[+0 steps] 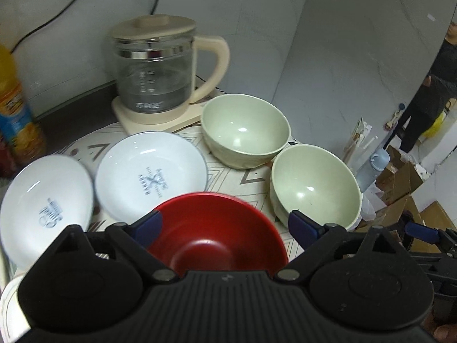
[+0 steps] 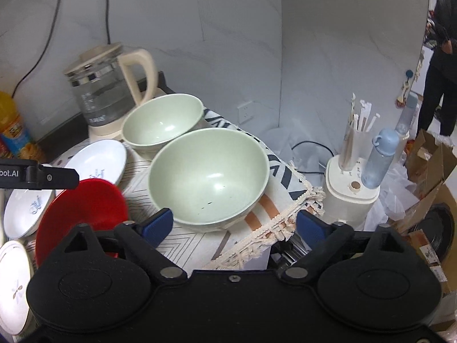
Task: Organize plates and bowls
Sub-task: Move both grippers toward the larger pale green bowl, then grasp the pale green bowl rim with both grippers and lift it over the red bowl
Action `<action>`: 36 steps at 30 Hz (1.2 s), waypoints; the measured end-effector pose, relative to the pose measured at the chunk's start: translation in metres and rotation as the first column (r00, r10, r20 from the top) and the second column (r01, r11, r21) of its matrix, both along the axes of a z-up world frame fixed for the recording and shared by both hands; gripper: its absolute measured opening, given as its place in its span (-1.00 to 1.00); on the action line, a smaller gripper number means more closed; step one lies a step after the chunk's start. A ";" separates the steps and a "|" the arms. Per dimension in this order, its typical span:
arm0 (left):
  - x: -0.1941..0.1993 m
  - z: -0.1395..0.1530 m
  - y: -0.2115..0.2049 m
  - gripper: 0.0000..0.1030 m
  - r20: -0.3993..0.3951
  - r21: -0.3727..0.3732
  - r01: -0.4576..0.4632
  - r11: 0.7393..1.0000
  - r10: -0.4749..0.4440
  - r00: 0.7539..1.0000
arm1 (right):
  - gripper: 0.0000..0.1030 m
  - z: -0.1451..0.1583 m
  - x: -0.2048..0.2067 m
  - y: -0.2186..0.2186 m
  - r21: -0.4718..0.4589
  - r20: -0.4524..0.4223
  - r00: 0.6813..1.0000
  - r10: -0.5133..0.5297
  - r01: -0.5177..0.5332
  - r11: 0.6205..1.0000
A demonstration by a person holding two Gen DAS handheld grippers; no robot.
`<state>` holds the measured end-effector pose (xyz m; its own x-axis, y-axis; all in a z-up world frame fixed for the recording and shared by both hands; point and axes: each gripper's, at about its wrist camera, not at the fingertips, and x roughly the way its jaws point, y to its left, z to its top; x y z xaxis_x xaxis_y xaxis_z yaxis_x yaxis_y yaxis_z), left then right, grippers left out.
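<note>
Right, your left gripper (image 1: 225,223) hangs wide open over the glossy red round bowl (image 1: 217,234), blue pads either side of its rim, not pressing it. Your right gripper (image 2: 235,225) gapes wide too, nothing pinched, its jaws framing the near pale green bowl (image 2: 208,174) on the patterned fringed cloth (image 2: 257,223). A second pale green bowl (image 2: 162,123) sits just behind, touching it.

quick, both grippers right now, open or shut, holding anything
Left gripper: open, holding nothing, jaws above the glossy red bowl.
Right gripper: open, holding nothing, jaws by the near pale green bowl.
</note>
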<state>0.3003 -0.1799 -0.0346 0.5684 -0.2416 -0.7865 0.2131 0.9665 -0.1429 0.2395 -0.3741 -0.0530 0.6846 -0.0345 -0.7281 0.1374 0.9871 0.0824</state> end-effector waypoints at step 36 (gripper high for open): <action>0.105 -0.080 -0.079 -0.60 -0.222 -0.010 0.123 0.992 -0.122 0.967 | -0.63 -0.060 0.075 -0.025 0.067 -0.174 0.982 -0.075 0.088 0.994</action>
<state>0.4050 -0.2589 -0.1144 0.3459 -0.2951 -0.8907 0.2936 0.9356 -0.1960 0.3144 -0.3992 -0.1128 0.5471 -0.0264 -0.8366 0.2353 0.9641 0.1234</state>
